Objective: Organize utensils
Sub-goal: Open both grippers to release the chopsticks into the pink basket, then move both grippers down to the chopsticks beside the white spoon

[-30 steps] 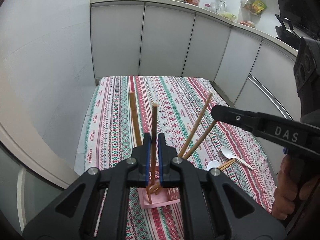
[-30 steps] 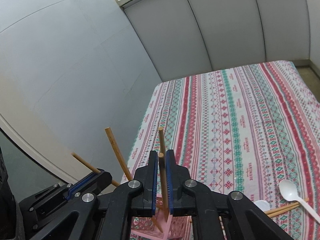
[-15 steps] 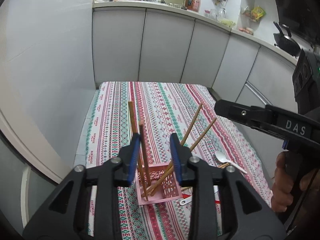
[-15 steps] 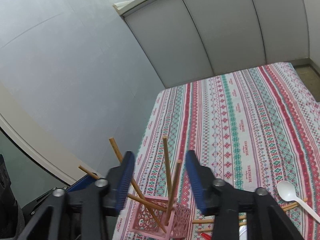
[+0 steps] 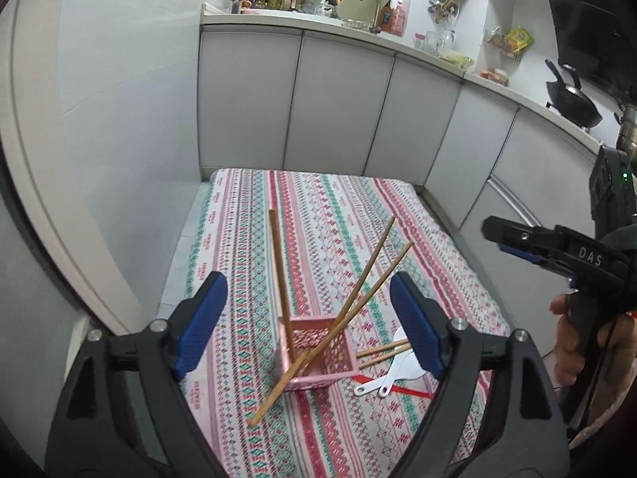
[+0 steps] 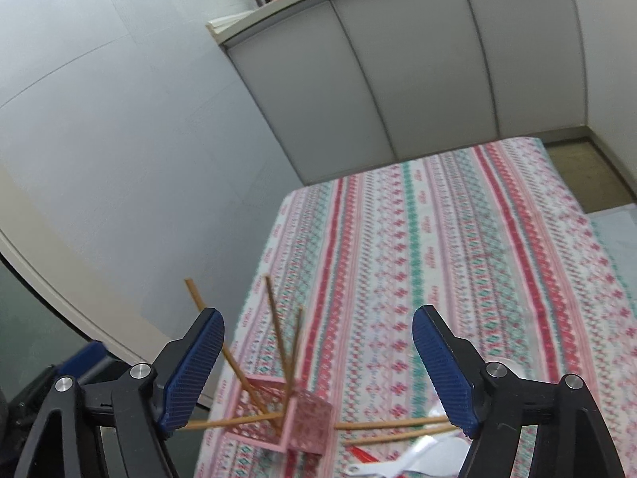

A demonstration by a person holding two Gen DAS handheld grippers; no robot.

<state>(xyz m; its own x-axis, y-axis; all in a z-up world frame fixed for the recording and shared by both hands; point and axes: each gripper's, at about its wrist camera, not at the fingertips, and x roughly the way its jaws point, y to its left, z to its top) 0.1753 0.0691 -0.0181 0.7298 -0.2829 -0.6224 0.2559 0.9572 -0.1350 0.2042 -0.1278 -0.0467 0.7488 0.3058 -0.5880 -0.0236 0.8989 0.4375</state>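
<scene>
A pink mesh basket (image 5: 318,352) stands on the patterned tablecloth (image 5: 318,215) and holds several wooden chopsticks (image 5: 278,279) that lean outward. One chopstick (image 5: 274,392) sticks out over the basket's front edge. Two more chopsticks (image 5: 382,352), white spoons (image 5: 400,372) and a red item (image 5: 410,392) lie right of the basket. My left gripper (image 5: 308,326) is open and empty above the basket. My right gripper (image 6: 318,370) is open and empty, above the basket (image 6: 286,414); its body (image 5: 557,247) shows in the left wrist view.
Grey cabinet doors (image 5: 338,111) and a counter with sink and plants (image 5: 318,0) stand beyond the table's far edge. A pale wall (image 5: 119,119) runs along the table's left side. A wok (image 5: 573,99) sits on the counter at right.
Both grippers were shut on upright chopsticks a second ago. They have opened wide and risen; the chopsticks dropped into the basket, one now hanging over its front edge.
</scene>
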